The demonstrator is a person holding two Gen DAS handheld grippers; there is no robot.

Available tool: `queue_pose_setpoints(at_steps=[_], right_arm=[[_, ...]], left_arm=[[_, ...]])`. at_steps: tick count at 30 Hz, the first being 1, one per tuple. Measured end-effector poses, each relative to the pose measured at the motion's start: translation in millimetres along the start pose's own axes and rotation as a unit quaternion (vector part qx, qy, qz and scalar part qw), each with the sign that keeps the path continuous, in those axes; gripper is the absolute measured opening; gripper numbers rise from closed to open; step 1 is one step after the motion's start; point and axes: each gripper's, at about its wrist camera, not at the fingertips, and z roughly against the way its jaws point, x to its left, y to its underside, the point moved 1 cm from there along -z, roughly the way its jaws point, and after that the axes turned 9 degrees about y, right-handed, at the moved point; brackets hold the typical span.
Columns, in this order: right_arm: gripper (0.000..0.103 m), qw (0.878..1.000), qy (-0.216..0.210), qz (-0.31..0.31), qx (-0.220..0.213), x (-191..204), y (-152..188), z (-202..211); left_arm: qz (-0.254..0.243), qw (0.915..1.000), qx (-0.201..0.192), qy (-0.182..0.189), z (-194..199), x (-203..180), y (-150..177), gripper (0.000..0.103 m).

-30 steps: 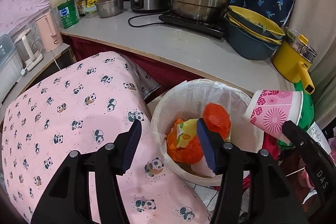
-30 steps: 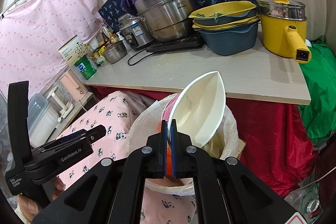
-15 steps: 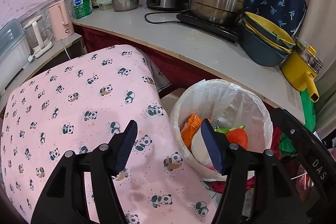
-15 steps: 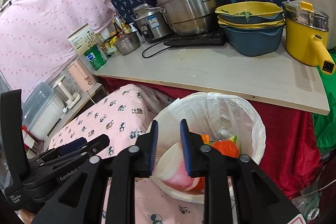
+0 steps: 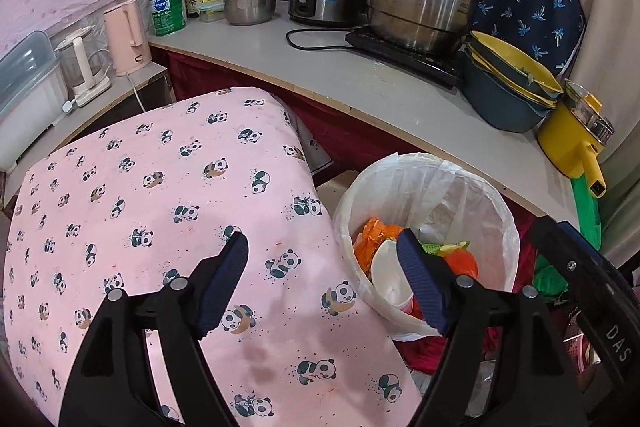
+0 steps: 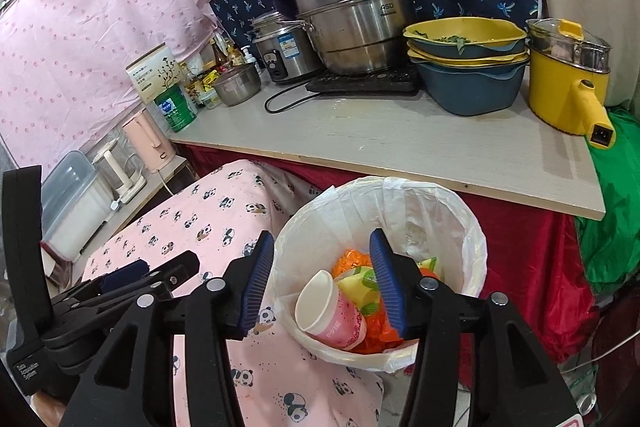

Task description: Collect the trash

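Note:
A white-lined trash bin (image 6: 472,239) stands below the counter, also in the left wrist view (image 5: 500,211). Inside lie a pink paper cup (image 6: 332,311) on its side, orange wrappers (image 6: 352,259) and green-yellow scraps (image 6: 360,283). The cup's white inside shows in the left wrist view (image 5: 388,275). My right gripper (image 6: 322,279) is open and empty above the bin's near rim. My left gripper (image 5: 324,279) is open and empty over the edge of the panda cloth, left of the bin.
A pink panda-print cloth (image 5: 160,195) covers a surface left of the bin. The counter (image 6: 400,143) holds a steel pot (image 6: 356,19), rice cooker (image 6: 284,51), stacked basins (image 6: 468,67) and a yellow pot (image 6: 568,83). A red cloth (image 6: 528,267) hangs below.
My right gripper opened and let go of the pink paper cup, which dropped into the bin. Both grippers have pulled back a little from the bin.

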Motion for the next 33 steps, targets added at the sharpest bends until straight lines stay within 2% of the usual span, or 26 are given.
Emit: queue_pose_setpoints(at_steps=[3, 6, 13, 17, 18, 22, 29, 32, 33], right_arm=[[0.053, 1.0, 0.007, 0.001, 0.003, -1.9, 1.9, 4.1], [0.055, 1.0, 0.016, 0.006, 0.008, -2.5, 6.2, 8.3], [0.068, 0.998, 0.052, 0.025, 0.01, 0.4, 15.2, 17.6], [0.071, 0.996, 0.074, 0.04, 0.01, 3.6, 19.0, 21.2], [0.077, 0.996, 0.079, 0.042, 0.01, 4.4, 19.9, 22.4], [0.084, 0.995, 0.085, 0.053, 0.006, 7.8, 24.4, 27.6], [0.085, 0.994, 0.09, 0.061, 0.011, 11.0, 32.5, 32.4], [0.097, 0.994, 0.088, 0.067, 0.017, 12.7, 37.8, 32.8], [0.097, 0.993, 0.09, 0.069, 0.017, 13.5, 39.5, 32.6]], left_arm=[[0.0, 1.0, -0.001, -0.001, 4.2, 0.4, 1.5, 0.073], [0.0, 1.0, -0.008, -0.002, 10.6, 1.7, 4.2, 0.083], [-0.006, 0.9999, -0.012, -0.003, 19.8, 3.2, 11.6, 0.084], [-0.003, 0.9999, -0.011, -0.003, 23.0, 5.8, 15.4, 0.085], [-0.003, 0.9999, -0.011, -0.003, 24.2, 6.6, 16.3, 0.086], [-0.004, 0.9999, -0.014, -0.008, 29.0, 10.0, 21.0, 0.089], [0.0, 0.9998, -0.011, -0.016, 34.7, 16.4, 32.3, 0.09], [0.004, 0.9997, -0.011, -0.02, 37.6, 19.2, 37.5, 0.091], [0.005, 0.9997, -0.011, -0.022, 38.8, 20.2, 39.5, 0.092]])
